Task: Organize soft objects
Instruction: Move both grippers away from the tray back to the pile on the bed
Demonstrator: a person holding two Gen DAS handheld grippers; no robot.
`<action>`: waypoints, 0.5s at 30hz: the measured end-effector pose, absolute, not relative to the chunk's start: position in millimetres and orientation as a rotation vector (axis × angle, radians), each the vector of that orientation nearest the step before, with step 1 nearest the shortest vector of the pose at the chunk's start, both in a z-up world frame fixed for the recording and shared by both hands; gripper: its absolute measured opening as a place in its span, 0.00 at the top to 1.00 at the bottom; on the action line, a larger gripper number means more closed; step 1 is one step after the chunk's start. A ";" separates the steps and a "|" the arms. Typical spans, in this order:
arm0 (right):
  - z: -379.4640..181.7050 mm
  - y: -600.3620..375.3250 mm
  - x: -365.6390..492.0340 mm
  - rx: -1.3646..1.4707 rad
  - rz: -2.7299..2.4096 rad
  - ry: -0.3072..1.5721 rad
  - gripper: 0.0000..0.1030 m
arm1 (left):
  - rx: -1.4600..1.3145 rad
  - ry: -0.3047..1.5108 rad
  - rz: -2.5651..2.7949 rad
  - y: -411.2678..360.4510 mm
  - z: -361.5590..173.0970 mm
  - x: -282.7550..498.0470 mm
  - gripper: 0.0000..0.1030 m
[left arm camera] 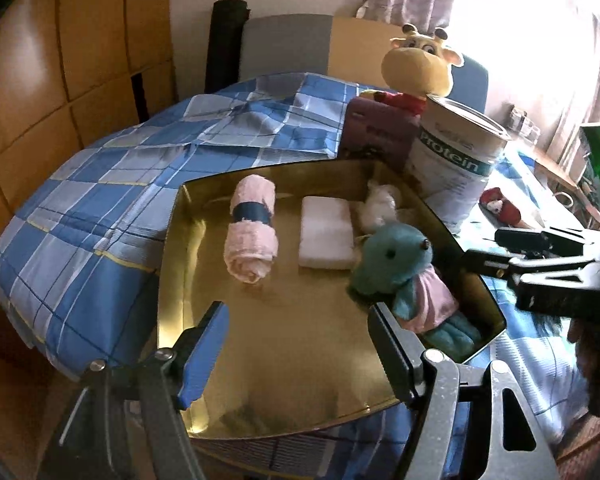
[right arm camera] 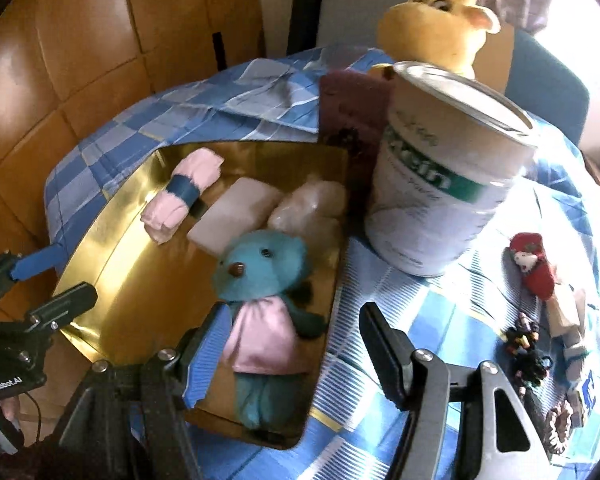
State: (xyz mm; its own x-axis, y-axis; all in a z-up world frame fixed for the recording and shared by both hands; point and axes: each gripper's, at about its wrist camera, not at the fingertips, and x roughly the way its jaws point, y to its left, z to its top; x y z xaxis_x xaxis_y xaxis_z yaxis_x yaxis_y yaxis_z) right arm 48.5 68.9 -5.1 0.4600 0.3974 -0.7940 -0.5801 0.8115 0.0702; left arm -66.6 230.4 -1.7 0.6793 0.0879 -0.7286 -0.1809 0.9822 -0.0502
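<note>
The teal teddy bear [right arm camera: 260, 268] lies in the gold tray [left arm camera: 300, 344] beside a white sponge [left arm camera: 326, 236] and a rolled pink towel [left arm camera: 252, 236] — both the left tongs [left arm camera: 300, 344] and right tongs [right arm camera: 288, 352] gape wide, gripping nothing.

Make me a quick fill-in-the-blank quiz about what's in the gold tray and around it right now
1. The rolled pink towel is held by a dark ____ band.
2. The teal plush bear wears a ____ dress.
3. The white block lies in the gold tray between the towel and the ____.
4. The white tin stands ____ the tray.

Missing words: blue; pink; bear; outside
</note>
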 end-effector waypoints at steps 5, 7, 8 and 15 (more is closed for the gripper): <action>3.9 35.3 51.5 -0.173 0.552 0.882 0.35 | -0.099 0.809 0.133 221.0 1.4 -65.8 0.30; 6.4 17.4 54.2 -0.157 0.514 0.871 0.35 | -0.089 0.808 0.123 216.1 3.1 -65.3 0.30; 7.5 8.2 55.7 -0.148 0.496 0.869 0.35 | -0.086 0.807 0.120 214.4 3.7 -65.5 0.30; 7.0 -64.9 71.2 -0.090 0.331 0.858 0.35 | -0.039 0.808 0.074 192.7 7.5 -59.3 0.30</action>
